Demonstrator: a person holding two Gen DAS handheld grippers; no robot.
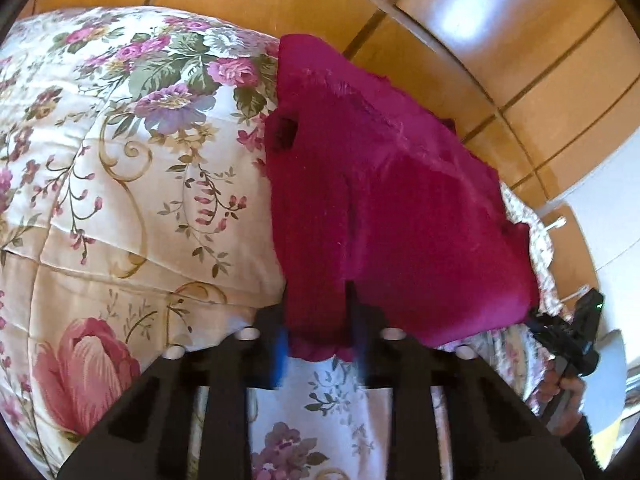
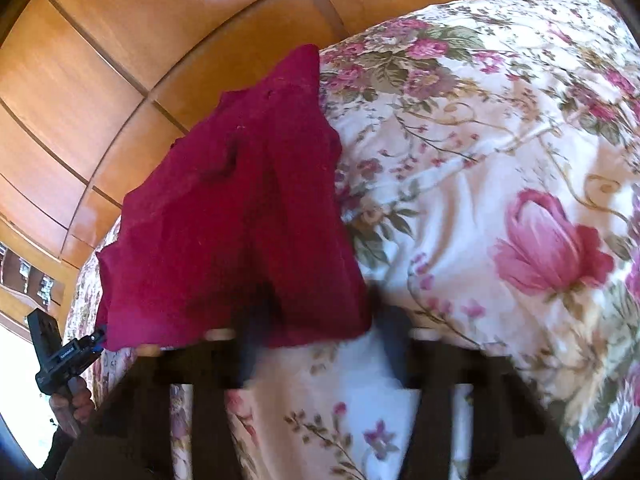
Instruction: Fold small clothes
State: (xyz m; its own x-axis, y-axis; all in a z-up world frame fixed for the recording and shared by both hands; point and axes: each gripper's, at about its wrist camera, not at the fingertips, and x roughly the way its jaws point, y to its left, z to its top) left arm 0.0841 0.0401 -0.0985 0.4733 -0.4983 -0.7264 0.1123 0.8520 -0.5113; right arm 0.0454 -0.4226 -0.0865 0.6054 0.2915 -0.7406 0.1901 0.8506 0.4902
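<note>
A small magenta knitted garment point(image 1: 384, 200) hangs stretched between both grippers above a floral quilt point(image 1: 120, 200). My left gripper point(image 1: 320, 344) is shut on its near left corner; its blue pads pinch the cloth. In the right wrist view the same garment point(image 2: 240, 240) hangs in front of my right gripper point(image 2: 316, 340), which is shut on its lower edge. The right gripper also shows in the left wrist view point(image 1: 568, 332), and the left gripper in the right wrist view point(image 2: 68, 352), each at a bottom corner of the cloth.
The floral quilt point(image 2: 500, 180) covers the bed beneath. A wooden panelled headboard point(image 1: 460, 40) stands behind it. A white wall or furniture point(image 1: 612, 208) is at the right edge of the left wrist view.
</note>
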